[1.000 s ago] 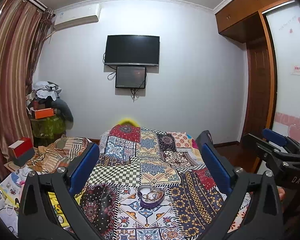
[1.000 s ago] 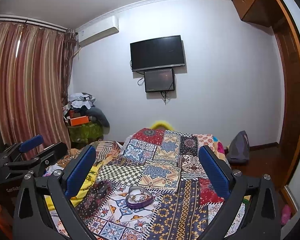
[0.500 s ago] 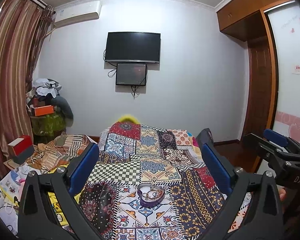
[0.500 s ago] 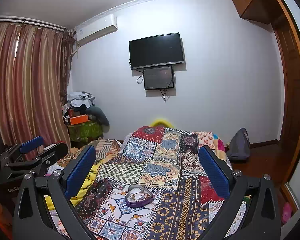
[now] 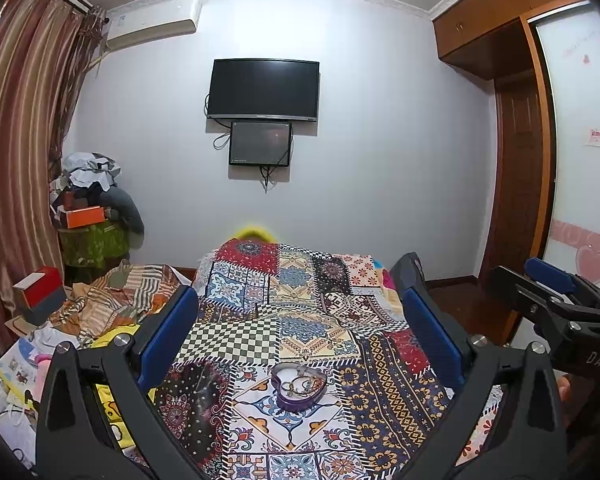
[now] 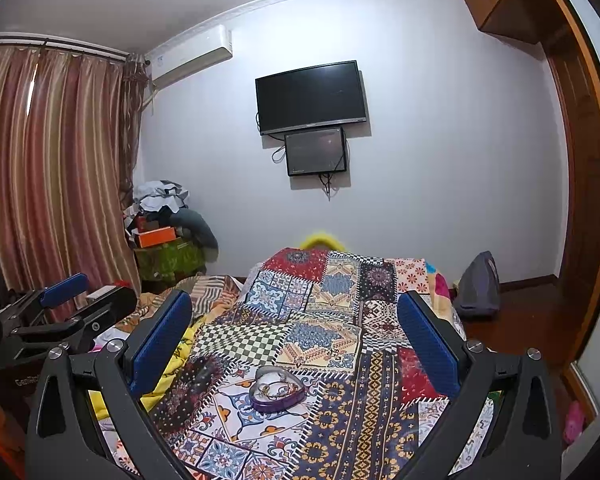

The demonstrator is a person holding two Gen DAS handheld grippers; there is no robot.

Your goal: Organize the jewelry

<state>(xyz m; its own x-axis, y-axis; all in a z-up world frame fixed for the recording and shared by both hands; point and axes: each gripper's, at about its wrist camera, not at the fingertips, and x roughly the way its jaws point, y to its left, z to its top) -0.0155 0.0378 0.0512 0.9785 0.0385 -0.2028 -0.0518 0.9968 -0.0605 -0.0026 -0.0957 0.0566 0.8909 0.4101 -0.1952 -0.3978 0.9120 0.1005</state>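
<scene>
A purple heart-shaped tin (image 5: 299, 387) (image 6: 277, 390) lies on the patchwork bedspread (image 5: 312, 312) (image 6: 324, 320), with several bangles and rings (image 5: 300, 383) (image 6: 274, 389) inside it. My left gripper (image 5: 300, 336) hovers above the near end of the bed, open and holding nothing, the tin a little ahead between its blue pads (image 5: 168, 334). My right gripper (image 6: 294, 338) is also open and holds nothing, with the tin slightly left of centre below it. Each gripper shows at the edge of the other's view.
Crumpled striped bedding (image 5: 116, 300) and papers lie left of the bed, beside a red box (image 5: 40, 288). A pile of clothes and an orange box (image 5: 86, 216) stand by the curtain. A grey bag (image 6: 478, 286) sits on the floor on the right. A wardrobe (image 5: 512, 160) lines the right wall.
Both views have tilted down slightly over the last second, so the tin sits a little higher in frame. Both grippers stay open and the tin has not moved.
</scene>
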